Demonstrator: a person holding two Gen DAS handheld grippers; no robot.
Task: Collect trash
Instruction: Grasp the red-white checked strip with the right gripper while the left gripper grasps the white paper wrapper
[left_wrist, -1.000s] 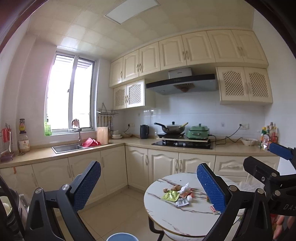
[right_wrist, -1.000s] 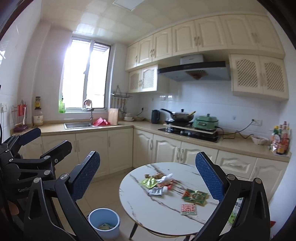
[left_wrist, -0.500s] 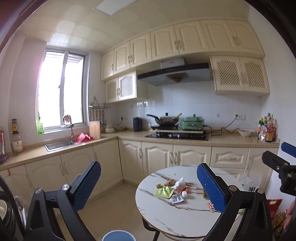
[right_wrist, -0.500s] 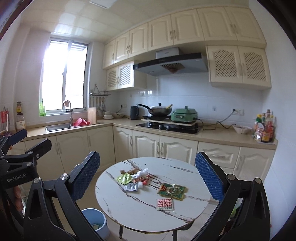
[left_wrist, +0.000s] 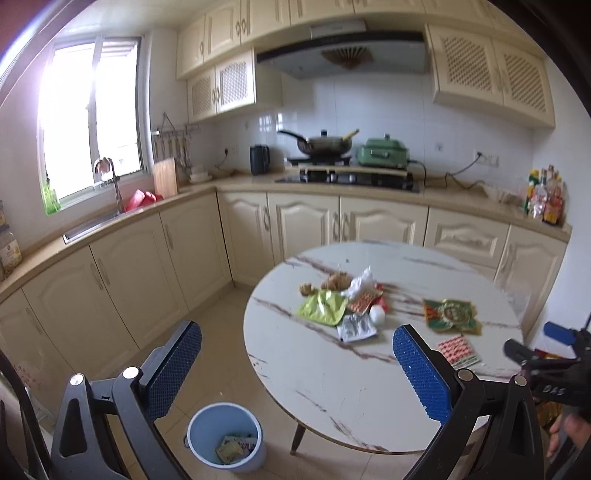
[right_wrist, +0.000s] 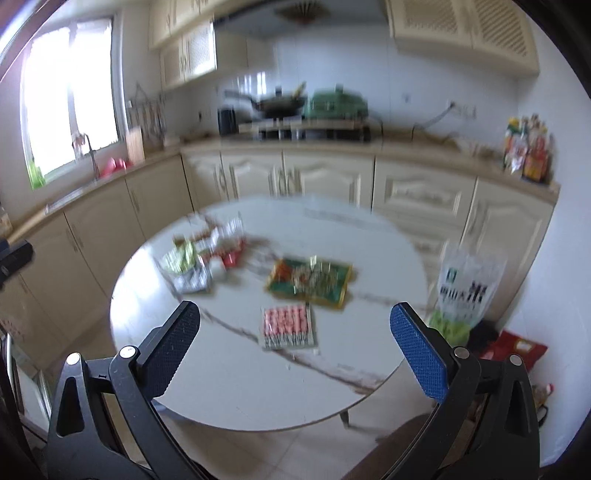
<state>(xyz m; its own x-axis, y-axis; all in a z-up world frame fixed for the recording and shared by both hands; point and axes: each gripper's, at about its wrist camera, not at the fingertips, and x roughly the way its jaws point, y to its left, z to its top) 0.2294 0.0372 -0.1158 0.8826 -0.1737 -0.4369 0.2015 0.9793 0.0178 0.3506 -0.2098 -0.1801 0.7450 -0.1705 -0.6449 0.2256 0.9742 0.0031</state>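
A round marble table (left_wrist: 332, 387) (right_wrist: 240, 384) holds scattered trash: a yellow-green wrapper (left_wrist: 323, 306), a silver packet (left_wrist: 356, 328), a green and gold packet (left_wrist: 450, 315) (right_wrist: 310, 282), a red-striped packet (left_wrist: 458, 350) (right_wrist: 289, 326), and small scraps. A blue bin (left_wrist: 225, 437) stands on the floor left of the table with some wrappers inside. My left gripper (left_wrist: 295, 365) is open and empty, short of the table. My right gripper (right_wrist: 295, 350) is open and empty above the table's near side, over the red-striped packet. The right wrist view is blurred.
Cream cabinets and a counter run along the back with a sink (left_wrist: 96, 221), kettle (left_wrist: 259, 159), wok (left_wrist: 325, 144) and green cooker (left_wrist: 386, 153). A white plastic bag (right_wrist: 467, 291) and a red bag (right_wrist: 517, 349) sit right of the table.
Both grippers have moved closer to the table and tilted down. The trash and the blue bin now look larger. Both stay open and empty.
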